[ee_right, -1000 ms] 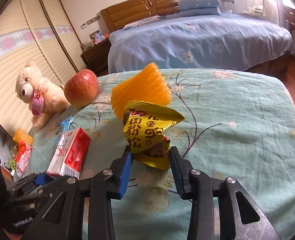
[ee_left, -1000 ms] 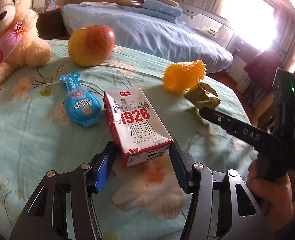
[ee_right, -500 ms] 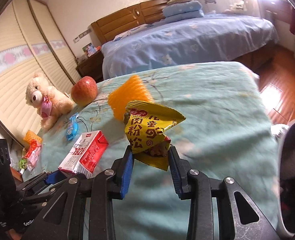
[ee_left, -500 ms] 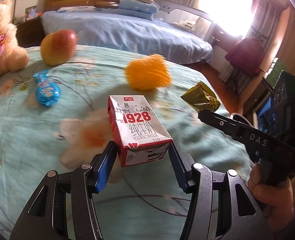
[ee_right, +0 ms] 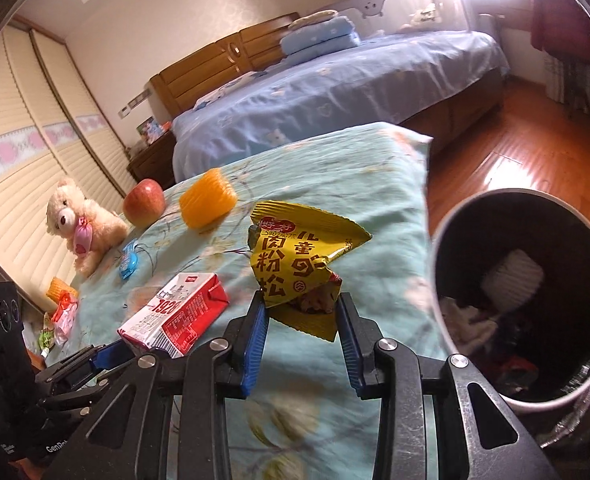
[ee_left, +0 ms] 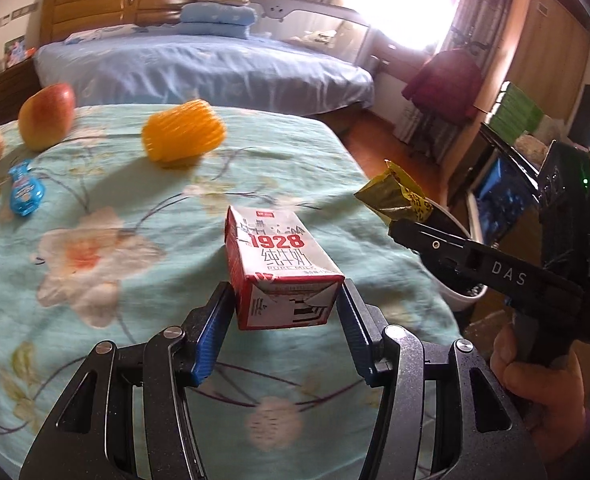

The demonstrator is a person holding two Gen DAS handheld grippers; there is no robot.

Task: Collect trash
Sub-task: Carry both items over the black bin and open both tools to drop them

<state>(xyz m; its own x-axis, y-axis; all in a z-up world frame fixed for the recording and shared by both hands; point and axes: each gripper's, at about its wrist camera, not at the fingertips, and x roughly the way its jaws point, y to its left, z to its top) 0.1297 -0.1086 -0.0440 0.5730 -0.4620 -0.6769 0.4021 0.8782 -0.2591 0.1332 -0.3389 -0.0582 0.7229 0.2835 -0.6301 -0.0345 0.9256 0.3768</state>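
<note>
My left gripper (ee_left: 283, 320) is shut on a red and white milk carton (ee_left: 279, 264) and holds it above the teal flowered cloth (ee_left: 95, 240). The carton also shows in the right wrist view (ee_right: 175, 316). My right gripper (ee_right: 301, 320) is shut on a crumpled yellow snack wrapper (ee_right: 299, 264), held above the cloth's right edge, left of a white trash bin (ee_right: 523, 300) with dark lining and trash inside. The wrapper (ee_left: 395, 196) and the bin's rim (ee_left: 455, 296) show in the left wrist view, right of the carton.
On the cloth lie an orange foam fruit net (ee_left: 183, 136), an apple (ee_left: 47, 116), a blue packet (ee_left: 25, 192) and a teddy bear (ee_right: 79, 224). A blue bed (ee_left: 199, 68) stands behind. Wooden floor (ee_right: 495, 160) lies right of the bin.
Both grippers have carried their items to the right, toward the cloth's right edge. The trash bin has come into the right wrist view, close beside the wrapper.
</note>
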